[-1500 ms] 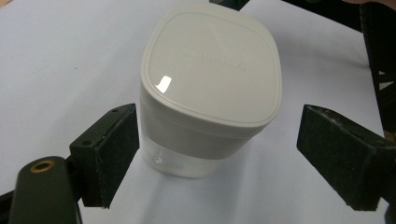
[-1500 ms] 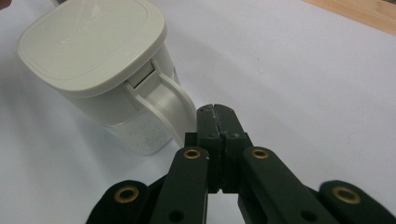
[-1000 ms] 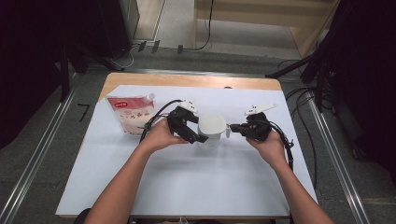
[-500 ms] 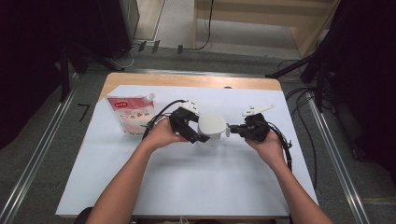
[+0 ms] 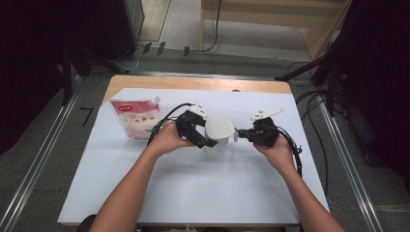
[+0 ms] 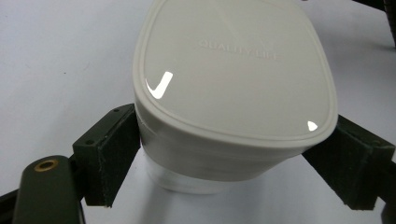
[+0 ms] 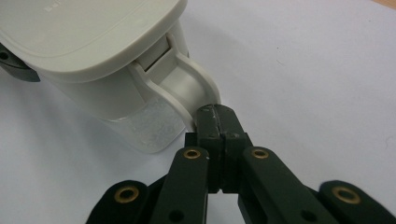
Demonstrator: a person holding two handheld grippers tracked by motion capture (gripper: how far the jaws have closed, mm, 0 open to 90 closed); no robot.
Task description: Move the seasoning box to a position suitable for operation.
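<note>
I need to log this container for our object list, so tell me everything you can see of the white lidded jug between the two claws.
The white lidded jug looks like glossy plastic: a rounded-square lid with faint raised lettering, closed on a frosted, translucent body that narrows downward, plus a curved handle below a hinge-like tab. It stands upright on the white table cover, mid-table. The left claw clamps its sides just under the lid; the right claw, shut, meets the handle's lower end.

A red-and-white pouch [image 5: 136, 117] on the white sheet [image 5: 203, 188] over the wooden table [image 5: 193, 83].
</note>
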